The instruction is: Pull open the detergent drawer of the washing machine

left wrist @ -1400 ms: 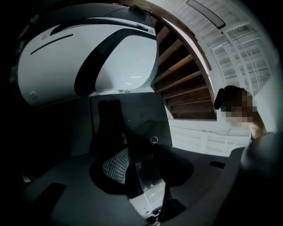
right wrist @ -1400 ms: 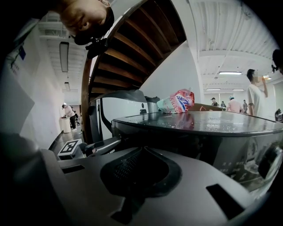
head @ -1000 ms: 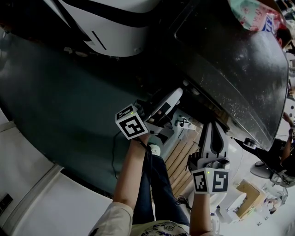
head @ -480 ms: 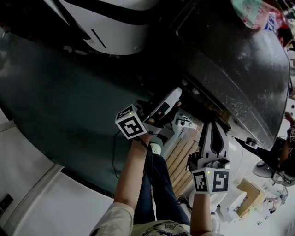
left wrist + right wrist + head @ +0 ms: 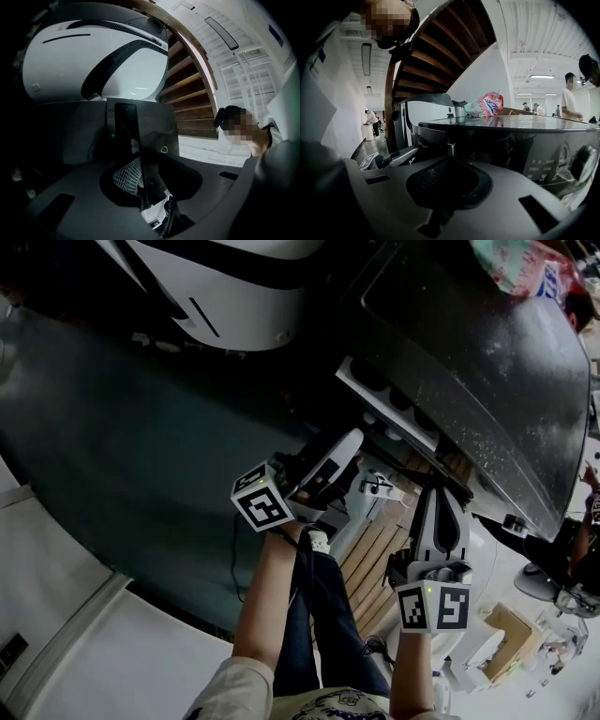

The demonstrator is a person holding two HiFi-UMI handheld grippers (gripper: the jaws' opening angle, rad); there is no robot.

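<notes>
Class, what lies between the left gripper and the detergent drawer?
Nothing: the left gripper view shows the left gripper, jaws just closed further, clamping the front of the detergent drawer.

The washing machine [image 5: 487, 362] has a dark, glossy lid flecked with pale specks. Its detergent drawer [image 5: 389, 413] shows smooth white plastic inside. On the lid lies a crinkly plastic bag [image 5: 511, 263]. Beside the machine are pale, bare wooden slats [image 5: 361, 563].

a: left gripper [image 5: 351, 441]?
b: angled up past the forearm [image 5: 265, 589]. jaws have just been closing, and they pinch the drawer [image 5: 386, 405] front.
a: right gripper [image 5: 439, 493]?
b: tipped slightly down, jaws together, empty.
</notes>
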